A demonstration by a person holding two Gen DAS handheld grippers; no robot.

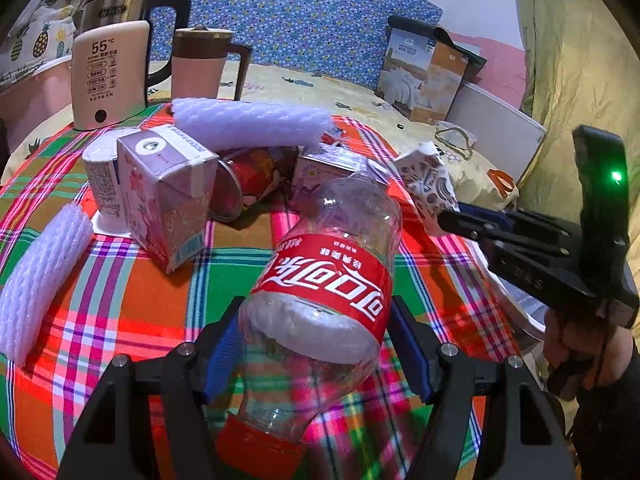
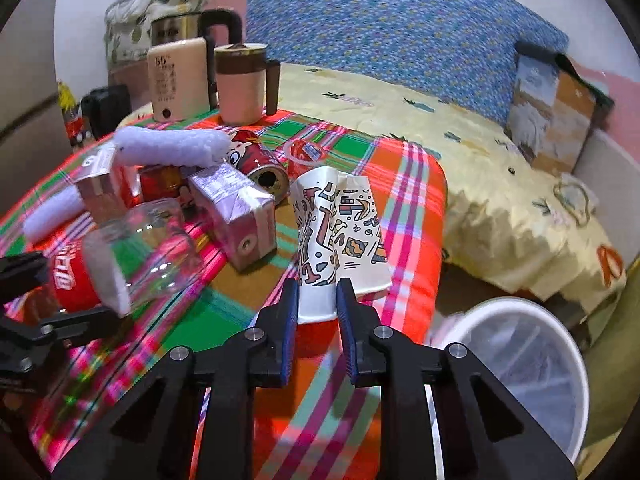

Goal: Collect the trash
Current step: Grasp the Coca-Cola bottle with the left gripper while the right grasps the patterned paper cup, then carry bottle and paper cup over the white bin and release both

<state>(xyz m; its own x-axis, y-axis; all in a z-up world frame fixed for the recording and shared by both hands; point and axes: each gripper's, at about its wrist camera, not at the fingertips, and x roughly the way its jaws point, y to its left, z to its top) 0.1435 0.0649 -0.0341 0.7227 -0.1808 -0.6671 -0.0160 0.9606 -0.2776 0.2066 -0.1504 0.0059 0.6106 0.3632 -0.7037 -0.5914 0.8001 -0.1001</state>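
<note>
My left gripper is shut on a clear cola bottle with a red label and red cap, tilted over the plaid tablecloth. In the right wrist view the same bottle shows at the left, in the left gripper. My right gripper is shut on the lower end of a crumpled patterned paper cup near the table's right edge. The left wrist view shows that cup with the right gripper reaching it from the right.
A white bin stands on the floor, lower right of the table. More litter lies behind: pink cartons, foam sleeves, red cans. A kettle, a warmer and a mug stand at the back.
</note>
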